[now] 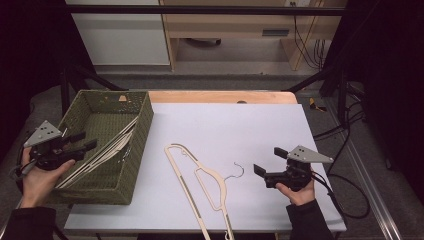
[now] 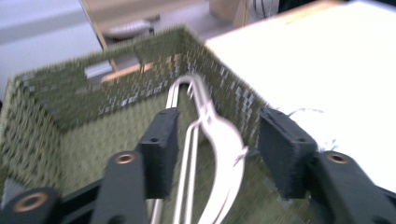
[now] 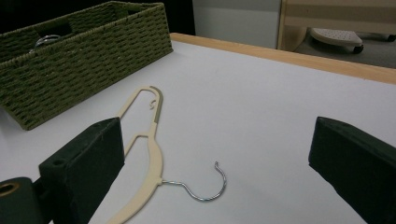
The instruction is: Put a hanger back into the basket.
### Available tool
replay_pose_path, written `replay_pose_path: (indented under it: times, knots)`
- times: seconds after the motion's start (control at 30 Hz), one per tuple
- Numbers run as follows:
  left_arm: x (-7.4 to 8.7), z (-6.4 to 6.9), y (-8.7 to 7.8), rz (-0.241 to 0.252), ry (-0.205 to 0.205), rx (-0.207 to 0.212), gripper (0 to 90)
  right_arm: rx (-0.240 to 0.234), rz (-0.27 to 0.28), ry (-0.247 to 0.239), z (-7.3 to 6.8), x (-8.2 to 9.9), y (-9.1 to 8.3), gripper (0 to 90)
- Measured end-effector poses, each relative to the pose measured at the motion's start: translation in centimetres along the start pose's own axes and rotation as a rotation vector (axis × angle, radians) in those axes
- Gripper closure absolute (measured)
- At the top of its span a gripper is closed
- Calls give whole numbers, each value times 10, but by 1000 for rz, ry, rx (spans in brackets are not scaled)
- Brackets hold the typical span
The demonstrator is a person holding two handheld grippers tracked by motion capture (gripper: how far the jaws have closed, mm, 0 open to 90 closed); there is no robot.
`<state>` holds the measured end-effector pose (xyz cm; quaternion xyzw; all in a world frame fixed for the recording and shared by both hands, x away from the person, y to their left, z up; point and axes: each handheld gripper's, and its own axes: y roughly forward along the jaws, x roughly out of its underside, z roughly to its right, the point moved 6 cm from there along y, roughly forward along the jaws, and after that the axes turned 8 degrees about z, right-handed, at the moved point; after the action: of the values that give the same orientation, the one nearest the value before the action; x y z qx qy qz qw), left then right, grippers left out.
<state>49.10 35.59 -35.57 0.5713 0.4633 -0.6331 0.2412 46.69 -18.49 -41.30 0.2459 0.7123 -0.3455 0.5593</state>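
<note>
Left gripper (image 1: pixel 82 140): jaws parted, nothing pinched. In the left gripper view both pads stand clear on either side of the hangers in the basket (image 2: pixel 212 140); neither pad touches them. The gripper sits above the near-left part of the basket (image 1: pixel 145 127), pointing right.

Right gripper (image 1: pixel 270 161): jaws wide apart, empty, held above the sheet at near right, aimed left at the loose hanger (image 1: pixel 200 182).

Loose hanger: flat on the white sheet (image 1: pixel 260 125), near centre, one end running off the near edge. Its hook (image 3: pixel 208 186) points right, toward the right gripper but apart from it.

Basket: green wicker, far-left edge of the table, partly overhanging it. Hangers inside lean with one end propped on the right wall.

Judgement: the work appears to be moving hangers into the basket; one remains on the sheet.

Risks:
- The hanger is thin and lies flush on the sheet. Pads coming straight down may slide off it or nip the sheet instead.
- Gripped by the hook alone, the long body would likely swing and could clip the basket wall.
- Propped hangers could snag the left pads and tip out.
- The overhanging basket could shift if knocked.
</note>
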Motion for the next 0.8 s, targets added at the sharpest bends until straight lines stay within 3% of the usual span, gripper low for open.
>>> replay_pose_path:
  times: [0.3,0.4,0.8]
  knots:
    - [-23,40,-2,152,-60,25,253,-4,6,4,0,-1,-2,37]
    - [-27,56,2,176,-52,44,198,-3,8,6,-1,-1,-2,38]
    - [-28,130,34,176,-17,152,95,-8,4,-1,-3,0,-2,37]
